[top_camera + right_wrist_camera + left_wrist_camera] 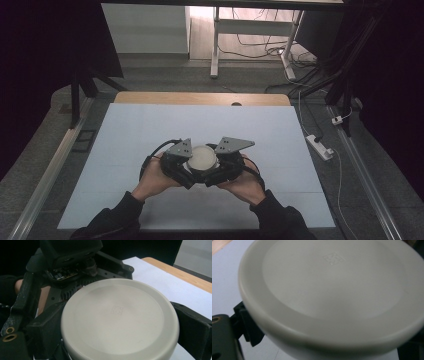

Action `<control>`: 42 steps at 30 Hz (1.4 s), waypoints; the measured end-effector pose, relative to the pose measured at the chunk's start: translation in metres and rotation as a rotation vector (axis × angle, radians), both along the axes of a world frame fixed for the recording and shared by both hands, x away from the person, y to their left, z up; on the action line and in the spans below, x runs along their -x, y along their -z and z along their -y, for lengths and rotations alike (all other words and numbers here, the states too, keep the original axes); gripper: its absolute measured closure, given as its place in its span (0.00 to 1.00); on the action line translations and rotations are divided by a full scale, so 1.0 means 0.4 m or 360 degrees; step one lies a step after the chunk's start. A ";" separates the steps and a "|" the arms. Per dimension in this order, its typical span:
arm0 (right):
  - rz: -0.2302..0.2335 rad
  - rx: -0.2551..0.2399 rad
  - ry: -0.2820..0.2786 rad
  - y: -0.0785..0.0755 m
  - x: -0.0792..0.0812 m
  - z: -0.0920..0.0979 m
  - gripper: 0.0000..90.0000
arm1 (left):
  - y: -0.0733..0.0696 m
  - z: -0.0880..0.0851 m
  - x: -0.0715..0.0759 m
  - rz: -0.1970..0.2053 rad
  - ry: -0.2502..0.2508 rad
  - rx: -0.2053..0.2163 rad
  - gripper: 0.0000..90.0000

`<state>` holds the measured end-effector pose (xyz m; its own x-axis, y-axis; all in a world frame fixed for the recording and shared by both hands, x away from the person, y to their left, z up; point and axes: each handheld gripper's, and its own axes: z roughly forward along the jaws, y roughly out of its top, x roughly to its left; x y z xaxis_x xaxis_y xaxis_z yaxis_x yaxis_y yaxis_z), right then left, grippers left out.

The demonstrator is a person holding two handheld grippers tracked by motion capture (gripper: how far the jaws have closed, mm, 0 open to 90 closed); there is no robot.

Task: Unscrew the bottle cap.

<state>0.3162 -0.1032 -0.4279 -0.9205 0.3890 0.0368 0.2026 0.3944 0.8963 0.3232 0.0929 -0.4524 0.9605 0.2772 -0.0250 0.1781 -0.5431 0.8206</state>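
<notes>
A white round lidded container (202,157) is held just above the white table cover (150,130), near its front middle. My left gripper (181,161) comes at it from the left and my right gripper (224,161) from the right. In the right gripper view the lid (120,320) sits between my right gripper's two black jaws, which press on its sides. Behind it is the left gripper's body (70,255). In the left gripper view the lid (332,285) is very close, with one black jaw against the container at lower left.
The table's wooden far edge (200,97) shows beyond the cover. A white power strip (320,146) and cables lie on the floor to the right. Metal rails (50,170) run along both sides. A white desk frame (216,40) stands farther back.
</notes>
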 end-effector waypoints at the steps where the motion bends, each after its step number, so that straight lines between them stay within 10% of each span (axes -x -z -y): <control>1: -0.0007 0.0004 -0.0015 0.001 -0.002 0.001 0.08 | 0.002 -0.001 -0.002 -0.0006 0.0017 -0.0003 0.08; 18: -0.0162 -0.0049 -0.0611 0.026 -0.042 0.036 0.08 | 0.021 0.006 -0.004 -0.0081 0.0425 -0.0015 0.08; 24: -0.0147 -0.0077 -0.0465 0.018 -0.041 0.035 0.02 | 0.016 0.000 -0.008 -0.0055 0.0244 0.0023 0.08; 31: -0.0042 -0.0113 -0.0091 -0.013 -0.019 0.029 0.01 | 0.007 -0.002 -0.007 -0.0028 -0.0092 0.0050 0.08; 42: 0.0003 -0.0102 0.0123 -0.001 -0.005 0.008 0.07 | -0.002 0.018 0.009 0.0031 -0.0199 -0.0024 0.08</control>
<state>0.3182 -0.1064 -0.4277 -0.8879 0.4558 0.0622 0.2284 0.3195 0.9196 0.3194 0.0856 -0.4516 0.9187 0.3949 -0.0015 0.2291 -0.5300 0.8165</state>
